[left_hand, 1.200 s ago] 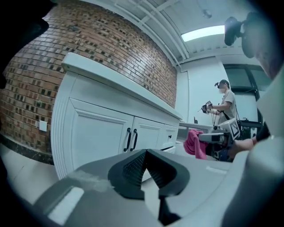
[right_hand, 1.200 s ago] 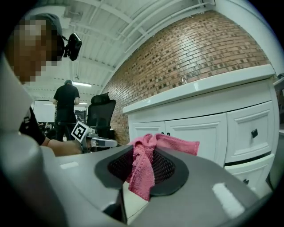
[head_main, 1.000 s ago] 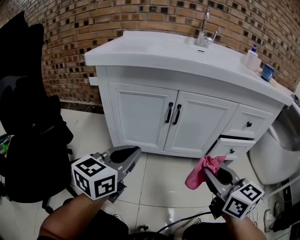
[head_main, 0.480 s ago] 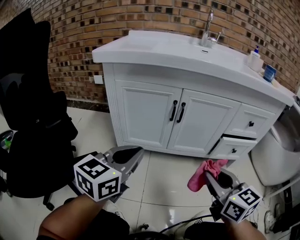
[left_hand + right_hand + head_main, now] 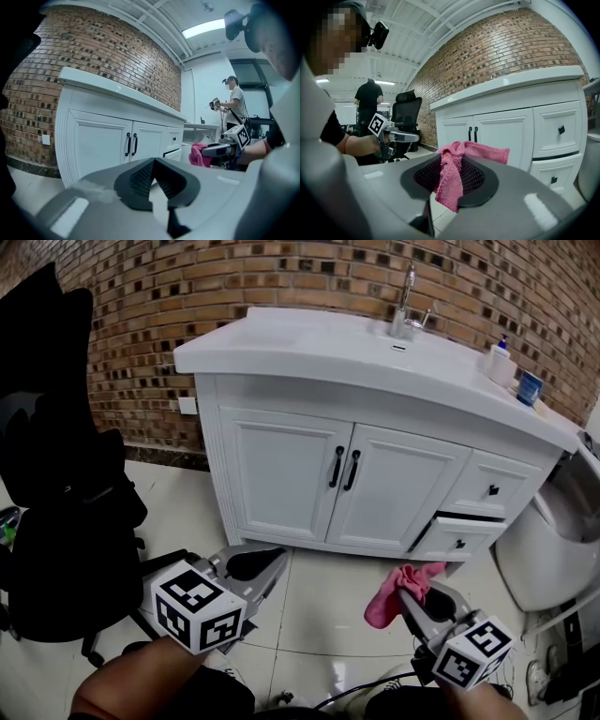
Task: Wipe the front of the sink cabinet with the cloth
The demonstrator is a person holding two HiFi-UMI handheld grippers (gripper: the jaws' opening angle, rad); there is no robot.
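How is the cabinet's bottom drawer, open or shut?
Slightly open: the bottom drawer sticks out, with a dark gap above its front.

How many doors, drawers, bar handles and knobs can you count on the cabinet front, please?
Doors: 2
Drawers: 2
Bar handles: 2
Knobs: 2
Total: 8

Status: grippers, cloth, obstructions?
Right gripper shut on pink terry cloth. Left gripper shut, empty. White sink cabinet ahead, cloth not touching. Lower drawer ajar.
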